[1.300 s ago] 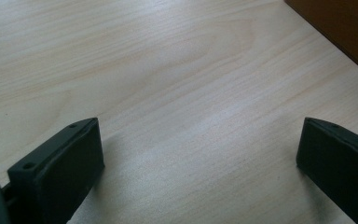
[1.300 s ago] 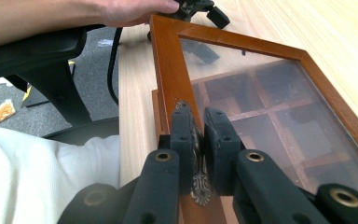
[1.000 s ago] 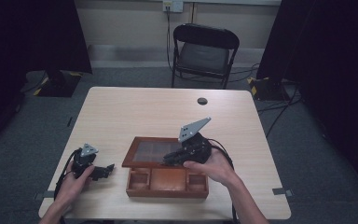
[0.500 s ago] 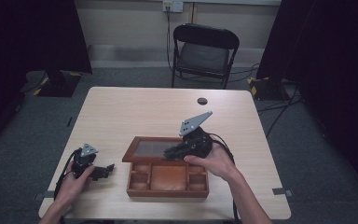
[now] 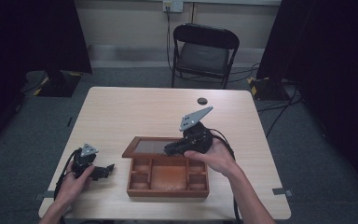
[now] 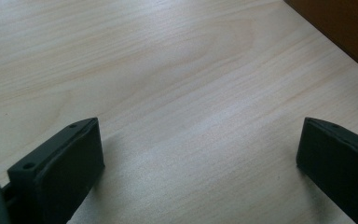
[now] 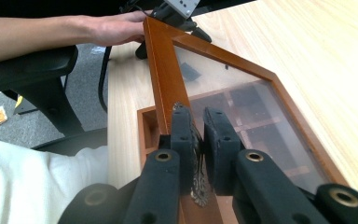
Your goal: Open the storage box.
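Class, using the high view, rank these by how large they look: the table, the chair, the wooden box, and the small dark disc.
1. table
2. chair
3. wooden box
4. disc
The chair stands farther from the camera, so it looks smaller than it is.

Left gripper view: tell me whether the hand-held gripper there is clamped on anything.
No: the left hand-held gripper has its two black jaws standing wide apart, with bare light wooden table between them.

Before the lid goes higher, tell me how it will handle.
The lid looks stiff: a wooden frame around a clear pane. That pane may be breakable, so it should not drop. The right tongs pinch only a small metal clasp at its edge, so it could slip and swing shut on the box.
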Demonstrator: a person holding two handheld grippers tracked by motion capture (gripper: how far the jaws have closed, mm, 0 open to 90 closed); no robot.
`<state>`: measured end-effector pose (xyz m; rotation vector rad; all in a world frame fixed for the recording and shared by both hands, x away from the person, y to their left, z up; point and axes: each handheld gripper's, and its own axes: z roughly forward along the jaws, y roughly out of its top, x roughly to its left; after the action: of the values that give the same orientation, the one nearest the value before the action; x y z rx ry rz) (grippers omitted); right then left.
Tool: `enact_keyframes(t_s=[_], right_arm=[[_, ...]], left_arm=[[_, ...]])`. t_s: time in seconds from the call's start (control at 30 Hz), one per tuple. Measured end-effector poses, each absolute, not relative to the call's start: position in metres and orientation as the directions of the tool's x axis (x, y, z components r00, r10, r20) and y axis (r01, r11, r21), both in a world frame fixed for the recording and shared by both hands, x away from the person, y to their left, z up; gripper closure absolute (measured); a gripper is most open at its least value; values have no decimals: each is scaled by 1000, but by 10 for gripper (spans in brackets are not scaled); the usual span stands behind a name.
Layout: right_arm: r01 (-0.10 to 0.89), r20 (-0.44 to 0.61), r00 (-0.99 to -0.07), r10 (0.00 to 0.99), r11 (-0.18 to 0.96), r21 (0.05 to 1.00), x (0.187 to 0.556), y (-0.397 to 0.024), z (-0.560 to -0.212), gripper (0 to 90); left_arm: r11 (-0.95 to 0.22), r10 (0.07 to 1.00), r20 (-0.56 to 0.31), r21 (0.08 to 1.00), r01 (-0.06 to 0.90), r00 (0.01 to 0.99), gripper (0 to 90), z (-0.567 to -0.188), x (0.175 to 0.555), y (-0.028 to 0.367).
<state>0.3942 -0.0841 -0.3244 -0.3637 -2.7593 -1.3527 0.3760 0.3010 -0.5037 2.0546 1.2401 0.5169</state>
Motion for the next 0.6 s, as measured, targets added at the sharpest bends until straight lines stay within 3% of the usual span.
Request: enact_keyframes(t_s=[0.6], right_arm=[[230, 141, -971, 194, 590, 774, 404, -85, -315, 832]], left_arm=[[-322, 884, -6, 718, 617, 468, 0, -504, 376, 301]])
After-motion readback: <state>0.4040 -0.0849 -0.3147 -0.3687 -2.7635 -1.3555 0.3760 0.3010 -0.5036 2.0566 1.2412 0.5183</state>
